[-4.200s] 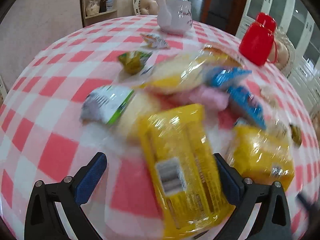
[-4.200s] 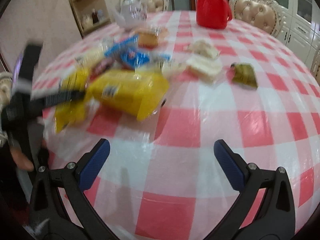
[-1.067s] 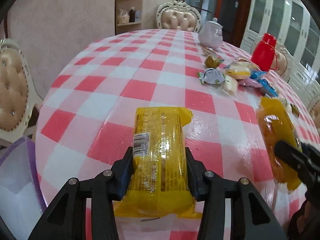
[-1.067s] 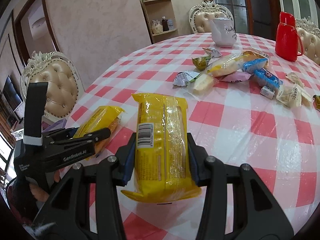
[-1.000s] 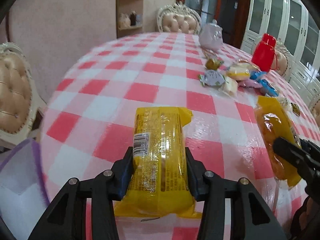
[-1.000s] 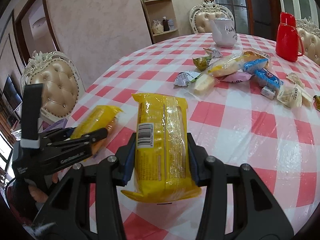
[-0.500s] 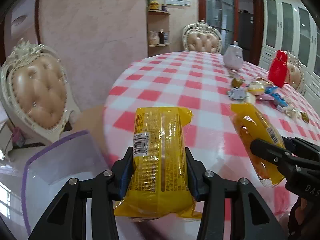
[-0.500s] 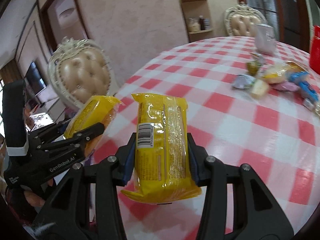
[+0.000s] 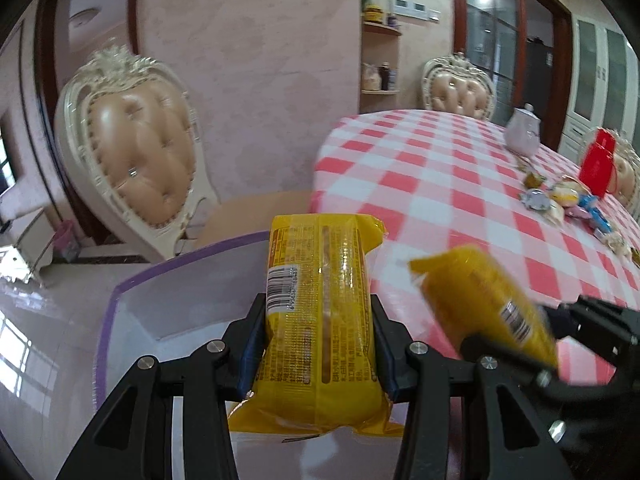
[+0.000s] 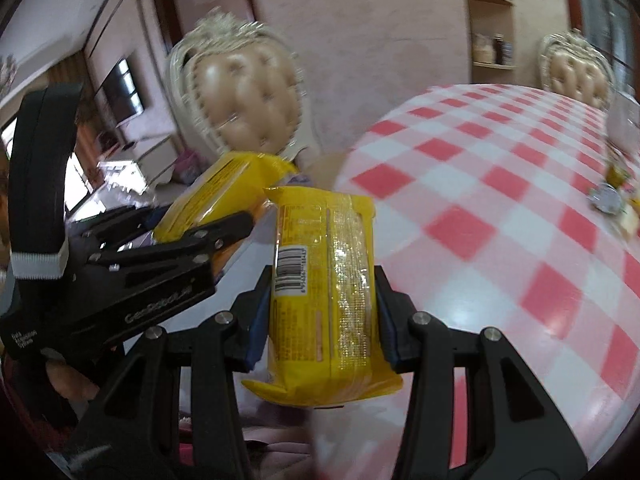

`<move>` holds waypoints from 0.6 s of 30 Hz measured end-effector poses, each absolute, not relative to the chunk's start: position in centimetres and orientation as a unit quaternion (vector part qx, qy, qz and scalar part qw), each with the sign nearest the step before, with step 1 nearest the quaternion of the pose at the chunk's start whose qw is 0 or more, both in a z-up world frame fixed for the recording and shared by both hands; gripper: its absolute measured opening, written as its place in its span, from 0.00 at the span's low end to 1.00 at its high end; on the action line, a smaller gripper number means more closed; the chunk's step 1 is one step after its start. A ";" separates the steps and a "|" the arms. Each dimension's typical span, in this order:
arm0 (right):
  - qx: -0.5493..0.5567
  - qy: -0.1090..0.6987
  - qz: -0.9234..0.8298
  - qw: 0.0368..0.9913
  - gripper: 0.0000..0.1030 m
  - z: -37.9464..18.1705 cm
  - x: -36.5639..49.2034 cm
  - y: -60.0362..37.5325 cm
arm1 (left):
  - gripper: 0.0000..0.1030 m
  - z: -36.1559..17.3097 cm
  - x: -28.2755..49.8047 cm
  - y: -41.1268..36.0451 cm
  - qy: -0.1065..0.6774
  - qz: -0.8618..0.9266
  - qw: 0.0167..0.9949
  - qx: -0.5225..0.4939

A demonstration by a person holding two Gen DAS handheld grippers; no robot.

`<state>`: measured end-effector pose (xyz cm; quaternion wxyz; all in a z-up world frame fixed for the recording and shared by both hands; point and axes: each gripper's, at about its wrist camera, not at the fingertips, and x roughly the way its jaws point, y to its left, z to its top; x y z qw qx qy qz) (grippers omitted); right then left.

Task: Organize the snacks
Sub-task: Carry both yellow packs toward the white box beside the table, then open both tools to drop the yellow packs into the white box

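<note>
My left gripper [image 9: 318,332] is shut on a yellow snack pack [image 9: 320,280], its blue pads pressing both long sides. The pack hangs over a translucent bin with a purple rim [image 9: 192,258] that stands beside the table. My right gripper [image 10: 324,308] is shut the same way on a second yellow snack pack [image 10: 324,272], barcode facing up. In the left wrist view that second pack [image 9: 480,304] sits at the right in the right gripper [image 9: 528,320], over the table's edge. The right wrist view shows the left gripper [image 10: 216,220] with its pack [image 10: 224,188] at the left.
A round table with a red-and-white checked cloth [image 9: 440,168] fills the right. Far across it lie several loose snacks [image 9: 560,200], a white teapot [image 9: 524,132] and a red jug [image 9: 598,164]. A tufted chair [image 9: 136,152] stands close to the bin, with shiny floor around.
Both grippers have swung left, away from the table top, each keeping its yellow pack. The purple-rimmed bin has come into view under the left pack, and the chair is nearer.
</note>
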<state>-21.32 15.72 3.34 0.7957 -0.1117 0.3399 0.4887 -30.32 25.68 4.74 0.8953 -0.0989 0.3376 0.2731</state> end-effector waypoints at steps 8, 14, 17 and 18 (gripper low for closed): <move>-0.162 0.342 0.503 0.777 0.48 2.0 -24.2 20.3 | 0.46 4.3 -32.8 29.0 0.333 0.303 0.884 -0.121; -0.187 0.346 0.511 0.765 0.48 0.9 -25.6 22.4 | 0.46 3.7 -33.7 30.9 0.335 0.320 0.876 -0.134; -0.188 0.347 0.518 0.759 0.45 0.7 -25.8 22.8 | 0.46 3.7 -34.0 31.4 0.333 0.324 0.875 -0.138; -0.186 0.347 0.521 0.757 0.45 0.6 -25.9 22.9 | 0.46 3.8 -34.0 31.4 0.332 0.326 0.874 -0.137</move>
